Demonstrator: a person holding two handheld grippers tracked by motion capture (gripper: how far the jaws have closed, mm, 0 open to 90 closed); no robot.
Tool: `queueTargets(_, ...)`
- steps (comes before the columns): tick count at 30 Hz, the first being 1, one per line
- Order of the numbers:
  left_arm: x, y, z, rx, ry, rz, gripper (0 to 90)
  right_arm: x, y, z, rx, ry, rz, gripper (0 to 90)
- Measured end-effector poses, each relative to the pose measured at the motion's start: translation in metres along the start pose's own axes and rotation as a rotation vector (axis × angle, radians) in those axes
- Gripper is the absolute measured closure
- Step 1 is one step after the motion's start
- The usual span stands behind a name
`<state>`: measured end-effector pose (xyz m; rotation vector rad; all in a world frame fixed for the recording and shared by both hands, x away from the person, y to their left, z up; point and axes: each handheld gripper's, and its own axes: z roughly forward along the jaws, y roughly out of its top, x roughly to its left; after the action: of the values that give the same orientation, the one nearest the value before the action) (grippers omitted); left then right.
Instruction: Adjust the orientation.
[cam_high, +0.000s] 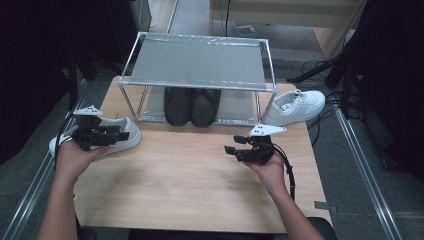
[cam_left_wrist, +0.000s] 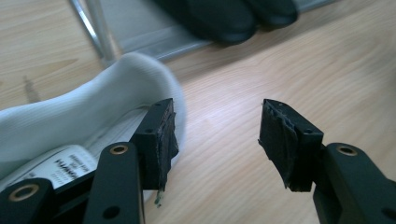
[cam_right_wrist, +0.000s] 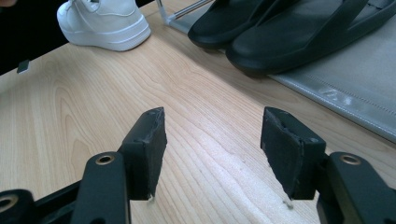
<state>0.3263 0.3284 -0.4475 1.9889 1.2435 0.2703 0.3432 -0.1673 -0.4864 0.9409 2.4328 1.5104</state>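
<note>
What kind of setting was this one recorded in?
Probably a lab or studio recording space, not a home: a wooden table holding a metal shoe rack, dark surroundings with stand legs, and cables on the floor.

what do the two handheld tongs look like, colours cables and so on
Both the left tongs and right tongs are black, each topped by a grey three-cornered plate. Their jaws are squarish black blocks with worn pads and brass-ringed holes. A black cable trails from each. Forearms are bare.

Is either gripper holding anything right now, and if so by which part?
Nothing is held. The left gripper is open beside the white shoe, with only table between its jaws. The right gripper is open over bare table.
</note>
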Motion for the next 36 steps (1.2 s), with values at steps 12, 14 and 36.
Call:
queueTargets(12, 0.025, -0.003, 0.039, 0.059, -0.032, -0.062, 63.0, 0.001, -0.007, -0.006, 0.006, -0.014, 0.008, 42.1)
queueTargets(14, 0.026, -0.002, 0.045, 0.08, -0.029, -0.063, 64.0, 0.001, -0.009, -0.007, 0.007, -0.016, 0.015, 41.8)
queueTargets(36, 0.006, 0.009, 0.061, 0.166, 0.122, 0.066, 79.9, -0.003, -0.016, -0.013, 0.013, -0.034, 0.042, 39.8)
